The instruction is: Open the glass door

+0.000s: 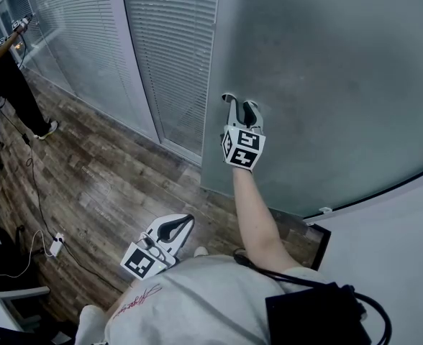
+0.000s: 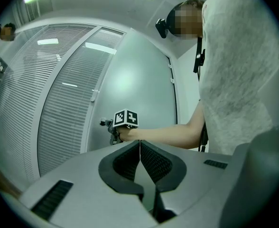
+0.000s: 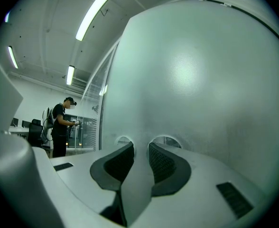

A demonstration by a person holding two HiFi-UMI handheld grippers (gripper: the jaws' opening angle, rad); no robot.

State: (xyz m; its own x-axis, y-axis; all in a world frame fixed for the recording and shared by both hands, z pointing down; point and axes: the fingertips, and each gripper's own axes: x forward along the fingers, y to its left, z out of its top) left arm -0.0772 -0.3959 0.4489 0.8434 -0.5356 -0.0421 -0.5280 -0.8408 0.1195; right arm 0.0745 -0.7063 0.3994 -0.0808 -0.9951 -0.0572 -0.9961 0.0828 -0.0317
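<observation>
The frosted glass door [image 1: 326, 70] fills the upper right of the head view. My right gripper [image 1: 240, 103] reaches out level to the door's face close to its left edge, and its fingertips look to be touching the glass. In the right gripper view the door [image 3: 201, 80] is right in front of the right gripper [image 3: 141, 148], whose jaws stand a little apart with nothing between them. My left gripper [image 1: 188, 221] hangs low by my body over the floor. In its own view the left gripper [image 2: 140, 146] has its jaws closed together and empty, pointing toward the door [image 2: 139, 75].
Left of the door runs a glass partition with blinds [image 1: 175, 49]. Another person [image 1: 6, 70] stands at the far left on the wooden floor [image 1: 103, 185]. A cable with a power strip [image 1: 55, 244] lies at the lower left. A white wall [image 1: 398, 243] is at the right.
</observation>
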